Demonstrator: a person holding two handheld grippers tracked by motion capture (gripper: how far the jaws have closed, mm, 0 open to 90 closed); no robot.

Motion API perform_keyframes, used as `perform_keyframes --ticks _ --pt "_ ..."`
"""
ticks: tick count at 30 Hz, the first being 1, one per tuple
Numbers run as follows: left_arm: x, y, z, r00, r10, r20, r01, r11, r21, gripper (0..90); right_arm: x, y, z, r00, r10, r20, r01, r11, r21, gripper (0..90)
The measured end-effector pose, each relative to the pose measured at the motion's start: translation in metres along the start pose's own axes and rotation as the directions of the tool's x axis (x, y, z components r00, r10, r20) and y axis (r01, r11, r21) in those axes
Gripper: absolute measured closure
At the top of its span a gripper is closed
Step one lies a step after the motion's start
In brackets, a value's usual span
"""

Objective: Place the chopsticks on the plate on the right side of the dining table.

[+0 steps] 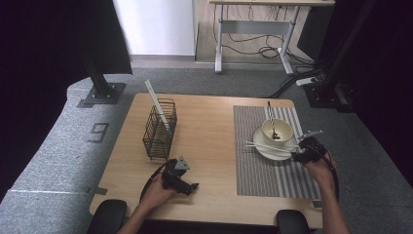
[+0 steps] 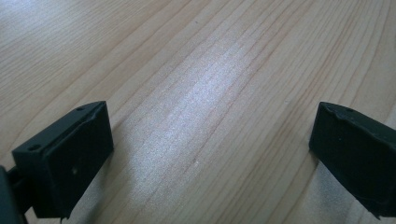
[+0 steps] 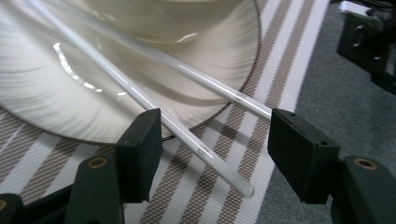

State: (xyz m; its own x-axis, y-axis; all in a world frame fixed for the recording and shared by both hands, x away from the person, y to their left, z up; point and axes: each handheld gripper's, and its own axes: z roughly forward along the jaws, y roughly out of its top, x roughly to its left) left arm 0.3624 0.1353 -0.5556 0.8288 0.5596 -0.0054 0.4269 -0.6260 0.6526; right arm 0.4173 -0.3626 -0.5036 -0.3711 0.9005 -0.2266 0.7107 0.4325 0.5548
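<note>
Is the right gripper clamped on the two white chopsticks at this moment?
No: in the right gripper view, the right gripper has its jaws apart, and the chopsticks lie loose between them across the plate rim.

A fixed high camera looks forward and down over the whole table (image 1: 209, 146), while the left gripper camera skims bare wood close up and the right gripper camera sits close at the plate (image 3: 60, 93) rim, also seen from above.

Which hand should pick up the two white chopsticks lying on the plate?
Right. The right gripper already has its open jaws around the ends of the two white chopsticks on the cream plate. The left gripper rests far off on the bare wooden table.
</note>
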Motion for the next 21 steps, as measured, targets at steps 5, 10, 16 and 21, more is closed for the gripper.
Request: perform_keyframes --ticks 5,10,16,21 --pt "0.0 0.0 0.0 1.0 0.0 0.0 0.0 1.0 0.0 0.0 -0.003 0.0 0.002 0.9992 0.033 0.023 -0.033 0.9994 -0.012 34.6" --pt "0.0 0.0 0.0 1.0 0.0 0.0 0.0 1.0 0.0 0.0 -0.005 0.002 0.004 0.9971 0.056 0.05 -0.055 0.9982 -0.024 34.6" --pt "0.0 0.0 0.0 1.0 0.0 0.0 0.0 1.0 0.0 0.0 -0.004 0.002 0.005 0.997 0.068 0.036 -0.067 0.9968 -0.043 33.4" --pt "0.0 0.0 0.0 1.0 0.0 0.0 0.0 1.0 0.0 0.0 0.001 -0.001 -0.006 0.9962 0.082 -0.03 -0.085 0.9904 -0.109 23.3"
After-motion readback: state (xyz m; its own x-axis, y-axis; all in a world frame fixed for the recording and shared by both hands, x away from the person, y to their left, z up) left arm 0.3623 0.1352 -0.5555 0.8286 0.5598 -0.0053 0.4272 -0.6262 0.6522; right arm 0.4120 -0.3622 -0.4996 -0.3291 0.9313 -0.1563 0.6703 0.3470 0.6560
